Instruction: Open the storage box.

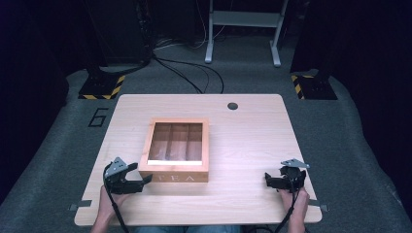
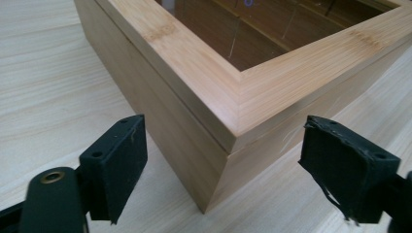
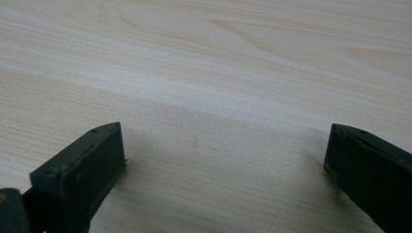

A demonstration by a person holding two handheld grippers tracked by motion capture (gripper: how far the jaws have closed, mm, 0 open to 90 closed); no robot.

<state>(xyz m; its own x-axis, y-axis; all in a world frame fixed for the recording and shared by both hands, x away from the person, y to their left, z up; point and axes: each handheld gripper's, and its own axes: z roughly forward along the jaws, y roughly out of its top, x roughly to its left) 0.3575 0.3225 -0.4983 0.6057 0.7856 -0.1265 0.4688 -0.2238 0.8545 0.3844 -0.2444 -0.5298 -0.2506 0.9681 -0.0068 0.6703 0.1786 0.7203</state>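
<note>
A pale wooden tea box [image 1: 176,150] is sitting at the centre of the high view, on the light wood table [image 1: 252,145]. Its lid is a broad bamboo frame around a glass pane, and through the glass three long compartments are showing. The letters TEA are running along its front face. At the lower left of the frame the left gripper [image 1: 137,175] is hovering at the box's near left corner; in the left gripper view its jaws are standing apart on either side of that corner, pads not pressing the wood. At the lower right, the right gripper [image 1: 268,179] is resting over bare tabletop, well apart from the box, jaws spread wide.
</note>
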